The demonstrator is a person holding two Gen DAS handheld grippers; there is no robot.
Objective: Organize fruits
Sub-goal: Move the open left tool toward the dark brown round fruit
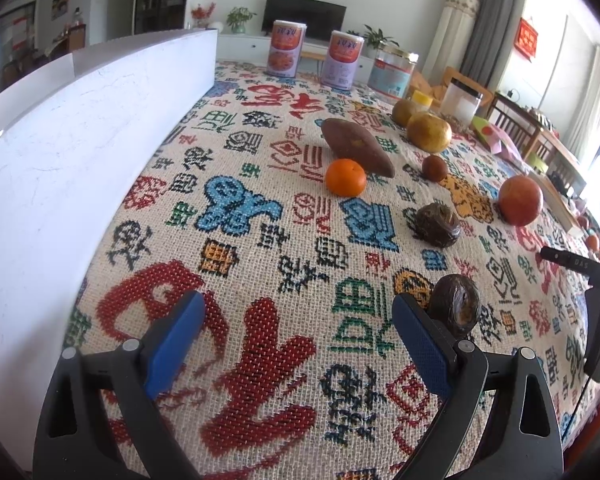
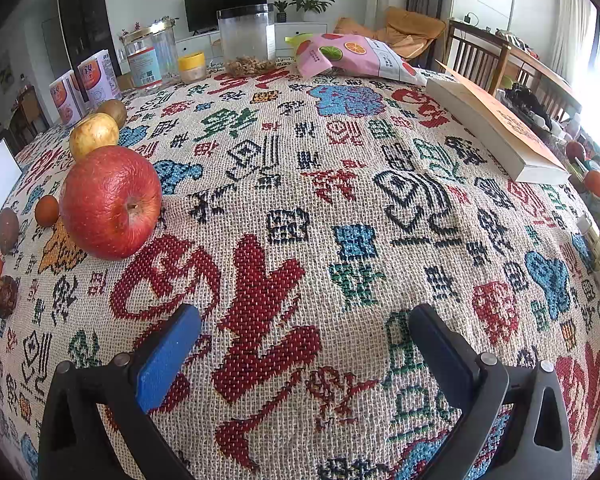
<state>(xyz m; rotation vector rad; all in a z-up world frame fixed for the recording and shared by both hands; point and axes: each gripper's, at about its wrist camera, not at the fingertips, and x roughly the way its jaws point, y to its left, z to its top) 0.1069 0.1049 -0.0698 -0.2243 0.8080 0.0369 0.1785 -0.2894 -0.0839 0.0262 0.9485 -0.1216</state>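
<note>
Left gripper [image 1: 296,320] blue-padded fingers spread wide and empty above the patterned woven table cloth [image 1: 260,240], dark wrinkled passion fruit [image 1: 456,309] just outside its right finger, right gripper [image 2: 306,336] fingers wide, empty, big red apple [image 2: 110,203] ahead to its left

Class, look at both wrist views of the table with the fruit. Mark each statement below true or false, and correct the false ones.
1. Both grippers are open and hold nothing. True: the left gripper and the right gripper are empty, fingers apart.
2. The apple sits in a bowl. False: it rests directly on the tablecloth.
3. The small orange lies right beside the sweet potato. True.
4. The book stands upright. False: it lies flat.
5. The snack bag is pink with fruit pictures. True.
</note>
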